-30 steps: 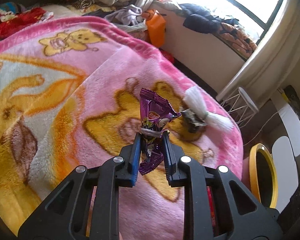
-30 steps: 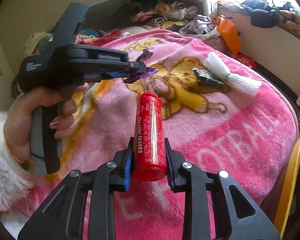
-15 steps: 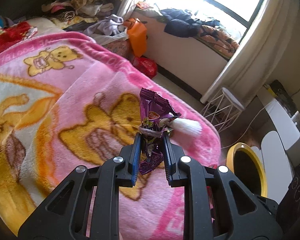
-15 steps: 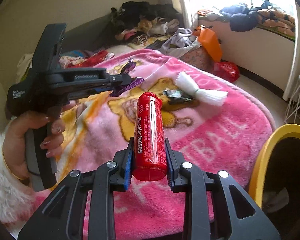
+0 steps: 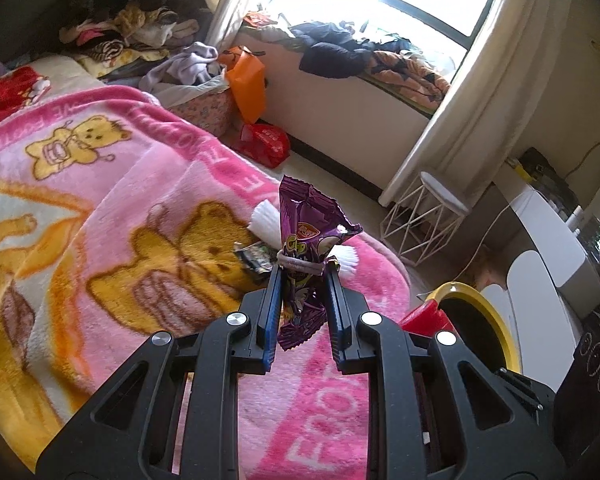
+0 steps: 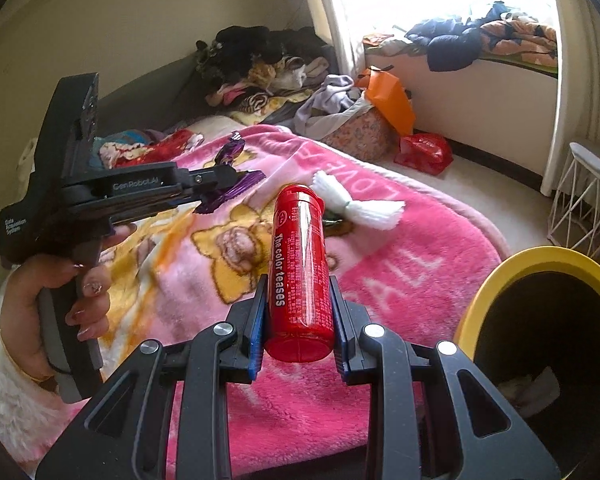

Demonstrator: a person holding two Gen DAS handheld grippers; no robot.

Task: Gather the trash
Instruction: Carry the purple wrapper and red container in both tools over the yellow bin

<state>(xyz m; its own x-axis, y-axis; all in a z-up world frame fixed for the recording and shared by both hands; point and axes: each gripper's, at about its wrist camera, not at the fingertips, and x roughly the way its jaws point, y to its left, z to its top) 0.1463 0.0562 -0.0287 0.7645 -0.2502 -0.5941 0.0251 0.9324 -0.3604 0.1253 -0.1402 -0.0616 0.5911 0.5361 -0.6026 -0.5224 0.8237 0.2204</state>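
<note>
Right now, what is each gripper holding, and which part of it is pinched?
The left gripper pinches a purple snack wrapper at its lower middle. The right gripper clamps a red tube by its lower half, near the base.

- The purple snack wrapper [image 5: 305,248] hides the middle of the white tassel [image 5: 265,222]; only the tassel's two ends show.
- The dark wrapper [image 5: 255,258] on the pink blanket [image 5: 148,216] is partly behind the left gripper [image 5: 302,280]; its print is too small to read.
- The red tube [image 6: 300,276] covers most of that dark wrapper in the right wrist view.
- The yellow bin [image 6: 540,264] is cut off by the frame edge; its contents are too dim to identify.
</note>
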